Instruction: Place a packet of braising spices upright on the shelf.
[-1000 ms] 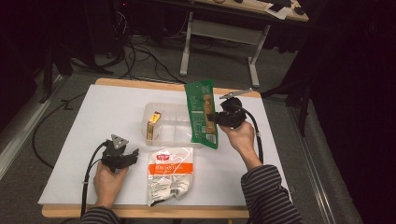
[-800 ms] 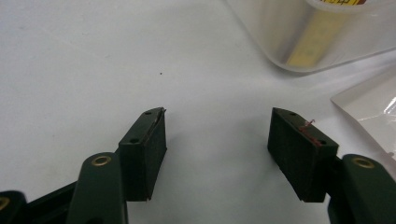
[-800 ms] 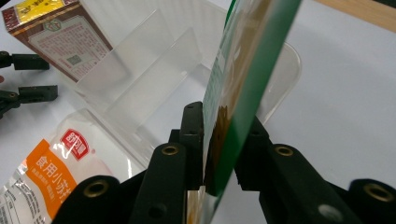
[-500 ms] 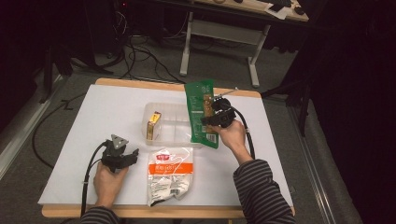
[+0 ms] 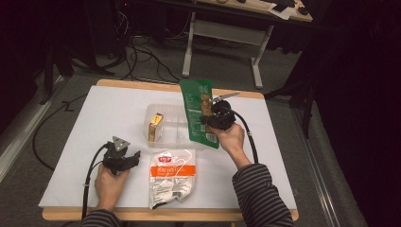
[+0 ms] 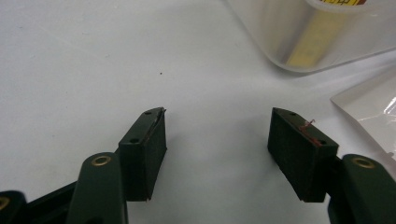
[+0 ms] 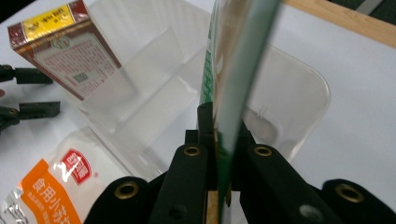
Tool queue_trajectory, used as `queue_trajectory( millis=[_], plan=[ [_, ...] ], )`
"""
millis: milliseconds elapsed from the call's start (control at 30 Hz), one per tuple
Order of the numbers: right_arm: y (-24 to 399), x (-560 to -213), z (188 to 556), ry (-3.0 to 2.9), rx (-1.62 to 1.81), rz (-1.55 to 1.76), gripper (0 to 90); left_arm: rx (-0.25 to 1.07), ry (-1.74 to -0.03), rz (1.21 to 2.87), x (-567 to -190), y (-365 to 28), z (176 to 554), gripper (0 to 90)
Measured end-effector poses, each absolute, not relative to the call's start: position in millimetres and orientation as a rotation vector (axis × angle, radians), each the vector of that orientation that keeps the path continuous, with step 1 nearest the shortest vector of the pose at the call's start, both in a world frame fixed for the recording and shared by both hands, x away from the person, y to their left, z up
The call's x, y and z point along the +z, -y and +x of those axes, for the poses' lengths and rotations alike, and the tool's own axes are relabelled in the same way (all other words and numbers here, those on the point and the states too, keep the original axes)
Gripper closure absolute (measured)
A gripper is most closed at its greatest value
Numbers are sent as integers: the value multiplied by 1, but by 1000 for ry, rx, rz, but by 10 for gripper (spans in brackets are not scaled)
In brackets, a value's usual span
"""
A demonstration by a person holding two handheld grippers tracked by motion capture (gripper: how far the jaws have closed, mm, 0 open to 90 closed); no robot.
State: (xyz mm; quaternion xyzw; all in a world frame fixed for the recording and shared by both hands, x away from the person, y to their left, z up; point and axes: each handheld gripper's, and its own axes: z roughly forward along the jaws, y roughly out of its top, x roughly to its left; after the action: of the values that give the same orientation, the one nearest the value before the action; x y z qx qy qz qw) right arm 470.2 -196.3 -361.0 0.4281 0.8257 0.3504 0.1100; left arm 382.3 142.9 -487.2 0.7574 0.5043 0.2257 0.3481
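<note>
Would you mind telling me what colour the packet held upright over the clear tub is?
Green packet, clearest in the high view.

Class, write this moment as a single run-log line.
right gripper: shut on flat green snack packet, held over clear plastic tray | left gripper: open, on white table | orange-and-white pouch: flat

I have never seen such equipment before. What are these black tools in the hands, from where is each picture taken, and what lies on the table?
A person sits at a white table and holds a hand-operated claw in each hand. One picture comes from a camera above; the other two come from cameras riding on each claw. The left claw is open above bare table. The right claw is shut on a green packet, raised over a clear plastic container. In the container stands a small brown and yellow box. An orange and white pouch lies flat near the front edge.
</note>
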Motion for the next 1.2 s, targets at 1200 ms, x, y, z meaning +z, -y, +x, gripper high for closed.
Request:
queue_trajectory(
  millis=[1200],
  plan=[
    [187,-365,482,-2334,1068,1217,696,586,-1308,1963,-487,-143,382,378]
  ],
)
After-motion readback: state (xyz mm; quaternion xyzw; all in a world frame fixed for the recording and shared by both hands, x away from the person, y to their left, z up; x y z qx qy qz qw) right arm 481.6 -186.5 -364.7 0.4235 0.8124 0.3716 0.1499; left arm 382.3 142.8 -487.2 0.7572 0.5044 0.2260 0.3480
